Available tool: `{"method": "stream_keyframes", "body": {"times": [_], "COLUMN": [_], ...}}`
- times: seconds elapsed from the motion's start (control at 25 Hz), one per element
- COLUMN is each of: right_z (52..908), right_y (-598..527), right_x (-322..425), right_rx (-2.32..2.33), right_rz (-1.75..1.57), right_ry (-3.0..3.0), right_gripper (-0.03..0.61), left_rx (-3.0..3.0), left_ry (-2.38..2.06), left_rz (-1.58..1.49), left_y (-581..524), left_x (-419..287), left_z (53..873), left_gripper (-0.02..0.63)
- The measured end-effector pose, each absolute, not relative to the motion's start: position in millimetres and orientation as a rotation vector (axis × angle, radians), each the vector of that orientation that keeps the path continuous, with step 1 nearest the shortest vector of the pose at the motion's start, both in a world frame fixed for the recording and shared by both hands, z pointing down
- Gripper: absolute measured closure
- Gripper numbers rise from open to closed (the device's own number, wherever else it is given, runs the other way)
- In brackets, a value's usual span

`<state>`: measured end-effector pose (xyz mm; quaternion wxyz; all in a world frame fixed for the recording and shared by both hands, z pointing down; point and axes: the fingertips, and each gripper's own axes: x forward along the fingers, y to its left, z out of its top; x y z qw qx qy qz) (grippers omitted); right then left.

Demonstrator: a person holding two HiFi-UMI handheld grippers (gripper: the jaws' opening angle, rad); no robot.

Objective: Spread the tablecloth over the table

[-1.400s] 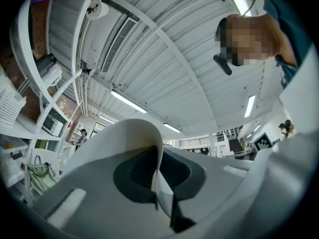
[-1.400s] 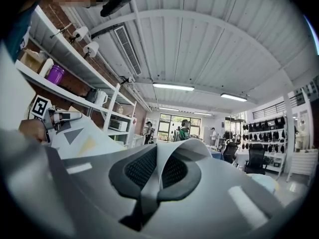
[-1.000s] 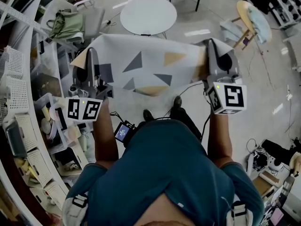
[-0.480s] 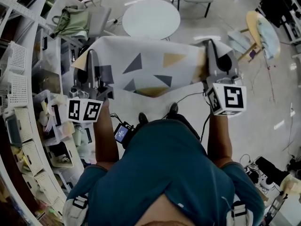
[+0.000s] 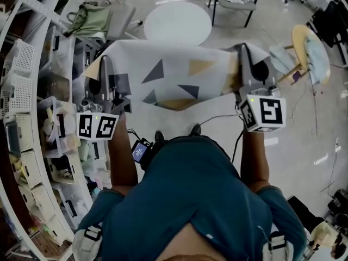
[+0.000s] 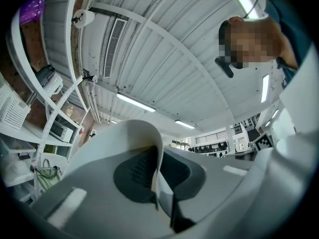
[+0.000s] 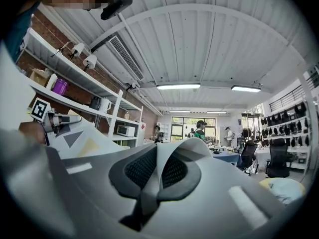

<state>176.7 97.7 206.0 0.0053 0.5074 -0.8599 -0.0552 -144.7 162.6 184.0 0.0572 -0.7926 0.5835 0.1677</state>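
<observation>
Evidently mid-carry, the tablecloth [image 5: 174, 75] is clamped by the left hand-held gripper [image 5: 106, 63] and right hand-held gripper [image 5: 248, 52], and should next be brought over the worktop [image 5: 176, 22].

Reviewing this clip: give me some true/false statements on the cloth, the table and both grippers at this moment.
1. The left gripper and right gripper are each shut on the tablecloth. True.
2. The round table stands ahead of the person. True.
3. The tablecloth lies spread on the round table. False: it is held up between the grippers, short of the table.
4. The tablecloth is plain white. False: it carries grey and yellow triangles.
</observation>
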Motion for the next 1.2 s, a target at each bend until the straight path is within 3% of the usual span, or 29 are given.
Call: {"method": "stream_keyframes", "body": {"times": [0.64, 1.2], "right_z": [215, 204], "right_y": [71, 27], "right_x": [176, 155], "right_rx": [1.557, 1.729], "right_rz": [-0.14, -0.183], "right_ry": [-2.725, -2.579], "right_gripper": [0.563, 0.563], "left_rx": [-2.384, -2.538], "left_ry": [1.808, 1.631], "left_rz": [0.481, 0.544], "left_y": [146, 52], "left_x": [-141, -170], "left_z": [192, 187], "left_gripper": [0.611, 0.611]}}
